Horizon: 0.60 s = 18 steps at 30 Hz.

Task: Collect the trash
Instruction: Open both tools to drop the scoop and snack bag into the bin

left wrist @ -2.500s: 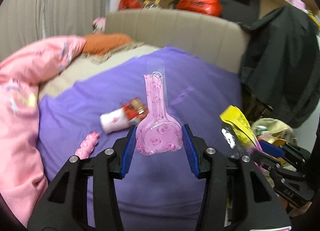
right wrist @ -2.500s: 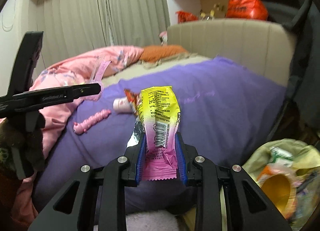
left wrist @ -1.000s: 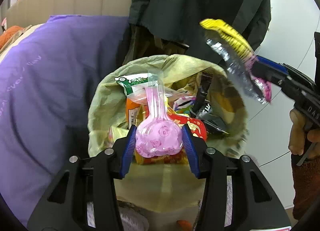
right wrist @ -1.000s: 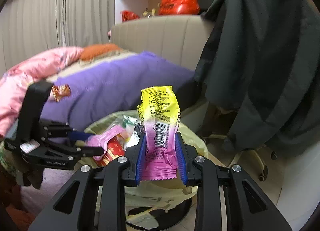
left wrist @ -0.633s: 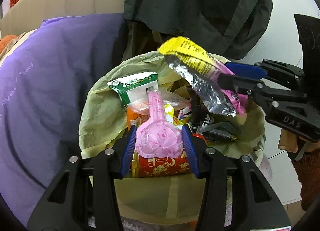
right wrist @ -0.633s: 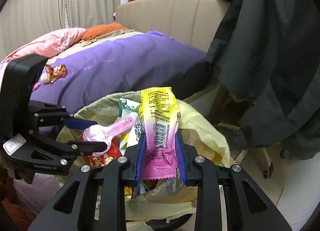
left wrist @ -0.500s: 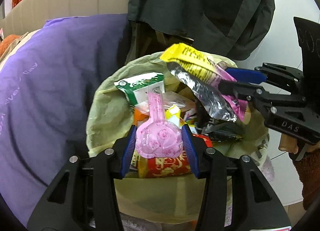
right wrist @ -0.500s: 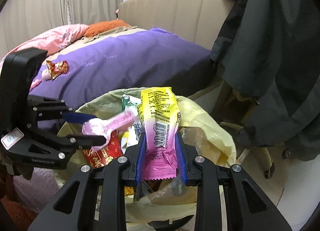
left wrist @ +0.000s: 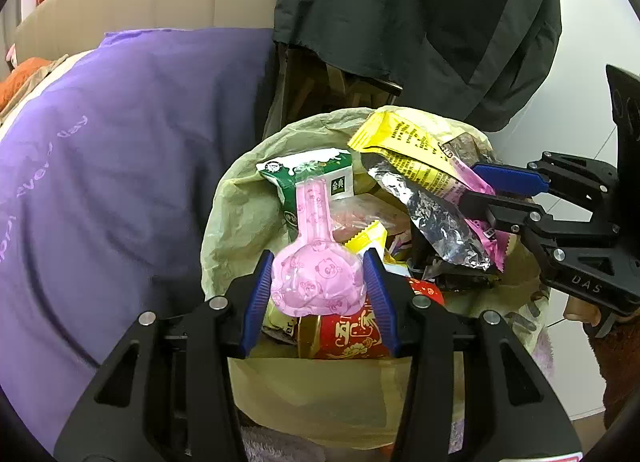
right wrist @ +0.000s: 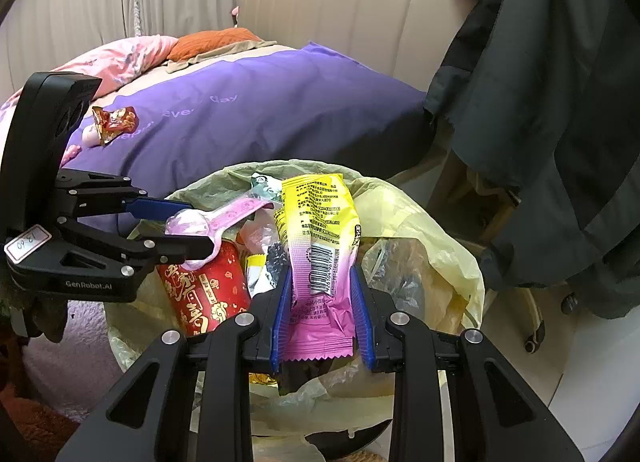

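The left gripper (left wrist: 318,286) is clamping a glossy pink spoon-shaped packet (left wrist: 316,270) over the trash bag (left wrist: 240,218), a crinkly yellow liner. The right gripper (right wrist: 322,314) is pinching a foil-lined yellow-and-pink wrapper (right wrist: 320,246) above the same heaped bag.

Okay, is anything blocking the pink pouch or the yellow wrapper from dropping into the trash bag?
Nothing visible. The left gripper holds the pink pouch and the right gripper the yellow wrapper, both over the open trash bag. Beneath them lies only trash already in it, like the red cup.
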### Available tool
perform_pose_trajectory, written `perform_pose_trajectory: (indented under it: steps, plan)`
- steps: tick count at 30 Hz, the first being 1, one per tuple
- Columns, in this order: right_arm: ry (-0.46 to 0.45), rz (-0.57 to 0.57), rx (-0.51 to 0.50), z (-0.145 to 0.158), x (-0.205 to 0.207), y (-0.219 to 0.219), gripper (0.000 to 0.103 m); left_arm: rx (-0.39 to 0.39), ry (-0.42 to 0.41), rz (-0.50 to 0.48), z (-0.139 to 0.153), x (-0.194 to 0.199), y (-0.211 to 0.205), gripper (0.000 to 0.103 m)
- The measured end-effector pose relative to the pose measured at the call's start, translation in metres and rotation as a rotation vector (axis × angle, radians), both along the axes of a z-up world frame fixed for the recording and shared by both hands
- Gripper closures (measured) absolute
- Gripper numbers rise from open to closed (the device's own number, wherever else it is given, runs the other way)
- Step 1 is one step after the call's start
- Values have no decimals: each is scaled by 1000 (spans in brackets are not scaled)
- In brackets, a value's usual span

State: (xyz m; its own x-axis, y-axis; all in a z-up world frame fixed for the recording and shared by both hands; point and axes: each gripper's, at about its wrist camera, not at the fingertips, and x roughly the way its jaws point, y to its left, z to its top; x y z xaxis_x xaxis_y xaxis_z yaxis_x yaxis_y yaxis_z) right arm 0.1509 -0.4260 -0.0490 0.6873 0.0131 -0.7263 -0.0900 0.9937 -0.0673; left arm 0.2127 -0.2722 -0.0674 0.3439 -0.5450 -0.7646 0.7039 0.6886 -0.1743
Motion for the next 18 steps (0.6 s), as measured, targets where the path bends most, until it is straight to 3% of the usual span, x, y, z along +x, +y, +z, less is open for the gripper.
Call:
perform_pose_trajectory:
  steps: [10,14,18]
  plan:
    - [-7,-31,2,5,-7,-2,72,-46,36,-21,6,-3,1,59]
    - [-7,-38,16,8,-10,0,65,-98,87,-38,10,-5,7,59]
    - [-17,-40,-2,12,-14,4,53,-132,94,-35,16,-8,16,43]
